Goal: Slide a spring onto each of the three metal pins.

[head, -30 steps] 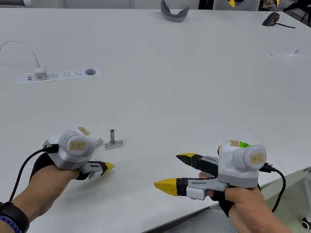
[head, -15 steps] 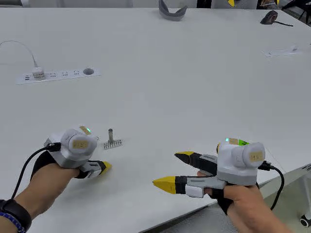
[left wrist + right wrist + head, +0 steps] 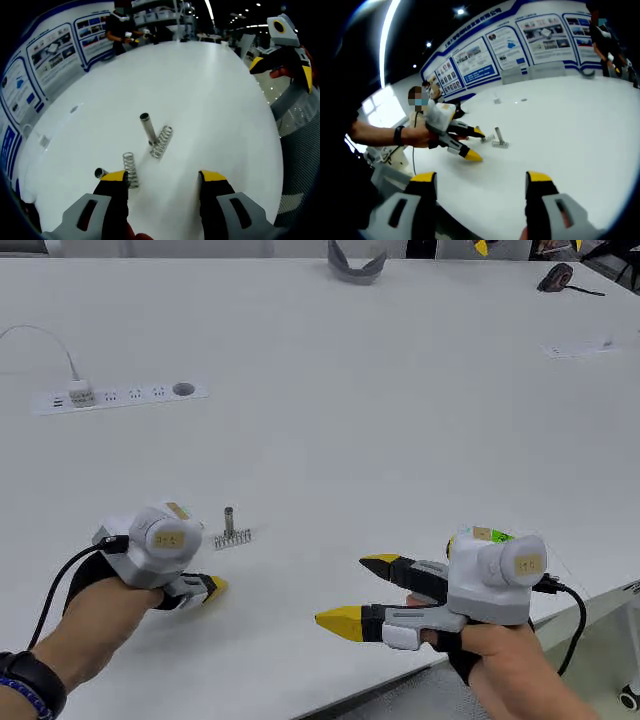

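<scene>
Left gripper view showed the left gripper (image 3: 163,176) spread, empty, facing an upright grey metal pin (image 3: 146,127), a coiled steel spring (image 3: 161,141) at its base; right gripper (image 3: 481,180) likewise spread.

Bench (image 3: 215,100) count: two pins, an upright pin (image 3: 146,127) and a lying pin (image 3: 100,173); two springs, a far spring (image 3: 161,141) and a near spring (image 3: 130,169).

The tabletop (image 3: 380,440) was seen to be smooth, white and faintly glossy. The pin (image 3: 148,129) was of dull grey metal; a spring (image 3: 161,142) at its four o'clock and a second spring (image 3: 130,169) at seven o'clock were of bright coiled wire. The left gripper (image 3: 162,176) and right gripper (image 3: 358,590) were cased in smooth plastic.
</scene>
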A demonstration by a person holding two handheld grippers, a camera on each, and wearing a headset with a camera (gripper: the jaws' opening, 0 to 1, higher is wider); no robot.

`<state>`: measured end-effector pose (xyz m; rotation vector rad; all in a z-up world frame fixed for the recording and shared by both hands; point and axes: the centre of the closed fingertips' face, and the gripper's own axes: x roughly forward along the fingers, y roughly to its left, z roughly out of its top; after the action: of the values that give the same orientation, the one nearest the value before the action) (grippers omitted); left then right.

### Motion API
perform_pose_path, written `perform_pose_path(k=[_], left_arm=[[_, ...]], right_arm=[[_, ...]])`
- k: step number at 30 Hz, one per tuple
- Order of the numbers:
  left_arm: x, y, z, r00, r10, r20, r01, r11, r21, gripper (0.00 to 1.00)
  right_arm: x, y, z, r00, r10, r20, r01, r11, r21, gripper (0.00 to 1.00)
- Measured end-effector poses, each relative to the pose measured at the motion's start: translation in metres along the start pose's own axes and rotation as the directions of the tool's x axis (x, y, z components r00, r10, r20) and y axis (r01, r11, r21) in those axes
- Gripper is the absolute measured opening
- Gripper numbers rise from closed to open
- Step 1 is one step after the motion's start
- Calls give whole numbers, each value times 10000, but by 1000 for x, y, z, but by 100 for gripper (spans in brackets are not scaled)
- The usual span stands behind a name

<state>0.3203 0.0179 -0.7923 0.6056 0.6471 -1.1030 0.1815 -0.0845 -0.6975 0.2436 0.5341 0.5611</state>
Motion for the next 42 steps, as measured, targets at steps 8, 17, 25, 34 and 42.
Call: perform_pose_path(k=[8,17,25,34,42], left_arm=[[1,0,0,10000,-60,8,60,10000,26,57],[-5,-11,10,9977,-319,592,326,9994,-111,57],[2,-2,5,9993,-138,357,146,9996,-224,52],[8,4,8,9985,32,555,17,9962,-868,41],[11,7,5,9986,218,491,-167,9947,-1011,27]], right_arm=[[0,0,0,10000,6,22,-6,10000,8,73],[0,1,0,10000,43,40,-43,10000,56,73],[0,1,-1,10000,63,-19,-63,10000,41,73],[1,1,-1,10000,55,-32,-55,10000,63,73],[0,0,0,10000,27,4,-27,9999,101,72]])
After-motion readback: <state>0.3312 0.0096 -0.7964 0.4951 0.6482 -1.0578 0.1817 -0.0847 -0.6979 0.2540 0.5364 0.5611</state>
